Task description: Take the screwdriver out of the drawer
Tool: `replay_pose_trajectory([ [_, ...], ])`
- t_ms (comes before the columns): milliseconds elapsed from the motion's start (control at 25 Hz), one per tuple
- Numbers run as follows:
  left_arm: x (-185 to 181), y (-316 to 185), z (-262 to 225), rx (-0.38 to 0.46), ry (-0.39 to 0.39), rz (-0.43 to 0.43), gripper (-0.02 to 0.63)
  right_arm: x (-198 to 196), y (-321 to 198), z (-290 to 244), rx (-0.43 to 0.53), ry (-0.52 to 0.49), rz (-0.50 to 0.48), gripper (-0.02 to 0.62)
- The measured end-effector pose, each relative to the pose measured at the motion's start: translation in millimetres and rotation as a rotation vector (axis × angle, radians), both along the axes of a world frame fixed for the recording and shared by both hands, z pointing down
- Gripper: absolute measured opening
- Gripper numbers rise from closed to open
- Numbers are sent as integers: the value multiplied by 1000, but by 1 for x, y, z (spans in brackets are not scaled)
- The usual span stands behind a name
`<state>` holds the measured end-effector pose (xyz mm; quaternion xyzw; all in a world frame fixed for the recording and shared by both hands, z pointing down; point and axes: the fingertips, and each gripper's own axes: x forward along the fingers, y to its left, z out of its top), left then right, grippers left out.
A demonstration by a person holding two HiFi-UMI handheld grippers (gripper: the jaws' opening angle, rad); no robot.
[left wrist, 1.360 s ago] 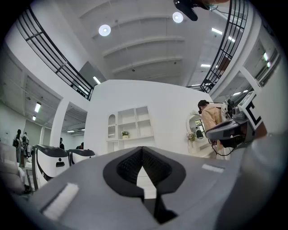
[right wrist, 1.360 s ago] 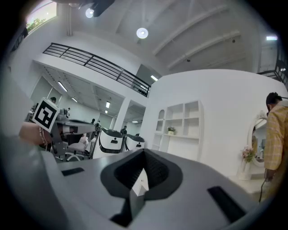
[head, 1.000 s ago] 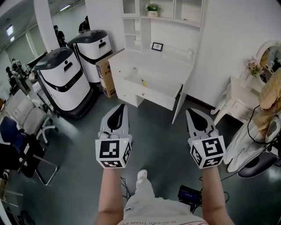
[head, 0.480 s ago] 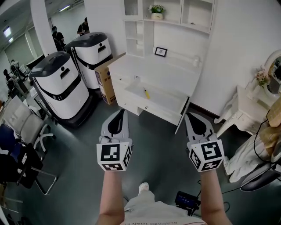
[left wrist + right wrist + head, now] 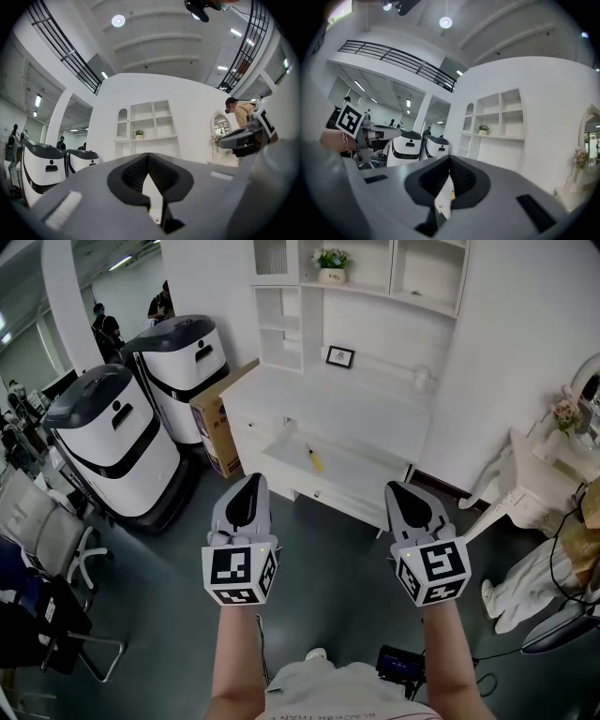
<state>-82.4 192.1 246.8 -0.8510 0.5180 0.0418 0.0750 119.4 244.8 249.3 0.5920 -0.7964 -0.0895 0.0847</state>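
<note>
A small yellow screwdriver (image 5: 313, 459) lies in the open white drawer (image 5: 352, 486) of a white desk (image 5: 328, 404), straight ahead in the head view. My left gripper (image 5: 252, 480) is held out over the grey floor, short of the drawer's front left, jaws together and empty. My right gripper (image 5: 397, 489) is level with it, near the drawer's right end, jaws also together with nothing in them. In the left gripper view the left gripper (image 5: 148, 157) points at the desk's shelves. In the right gripper view the right gripper (image 5: 450, 160) does the same.
Two white-and-black machines (image 5: 103, 442) (image 5: 183, 357) and a cardboard box (image 5: 214, 418) stand left of the desk. Chairs (image 5: 47, 531) are at far left. A white dressing table (image 5: 544, 488) is at right. A black device (image 5: 398, 664) lies on the floor by my feet.
Both grippers have travelled forward together toward the desk. The desk and its open drawer sit nearer and larger in the head view. Both pairs of jaws stayed closed.
</note>
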Motion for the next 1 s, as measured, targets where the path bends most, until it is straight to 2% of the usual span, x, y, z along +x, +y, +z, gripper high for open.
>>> replay_pose_trajectory([
  [600,-19,-63,23,-36,7,-18,5,-19,-75,15,-21,0,-19,8],
  [1000,-20,-152,30,-50,-2,-56,5,-15,-177,21,-28,-39,-52,8],
])
